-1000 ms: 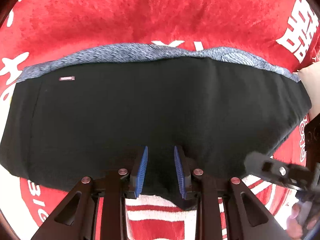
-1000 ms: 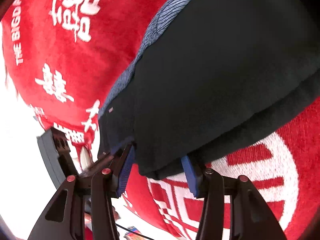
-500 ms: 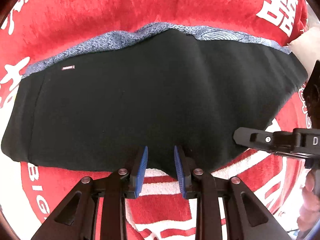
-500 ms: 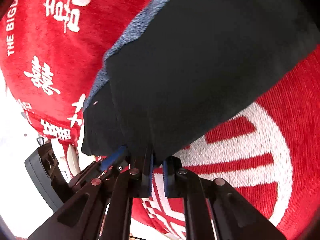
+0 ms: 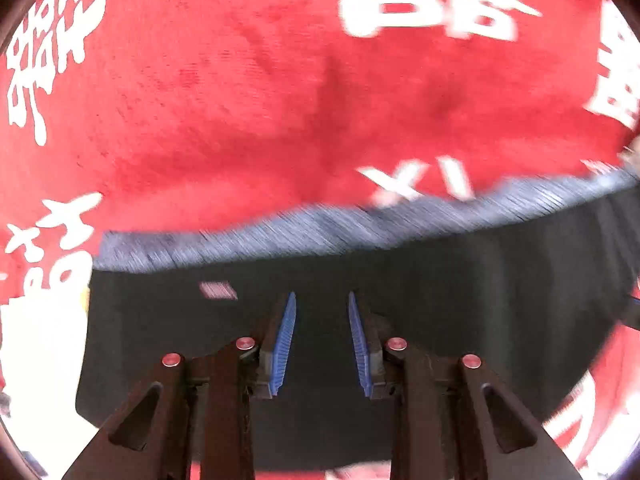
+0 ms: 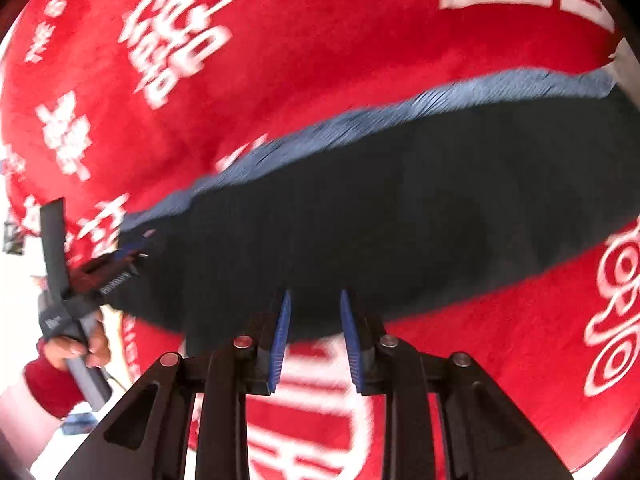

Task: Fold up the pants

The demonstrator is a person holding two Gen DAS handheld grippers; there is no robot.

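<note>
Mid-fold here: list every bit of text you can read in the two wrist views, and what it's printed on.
"THE BIG": white letters on the red blanket, upper left of the right wrist view; cut off at the edge.
Large white Chinese-style characters on the blanket: blurred, not readable.
Small tag on the black pants: too small and blurred.
Print on the left gripper and its handle: blurred.

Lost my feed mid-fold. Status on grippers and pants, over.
Left gripper open over black pants, folded on red blanket. Right gripper jaws just opening, nothing between. Nothing in the way.
</note>
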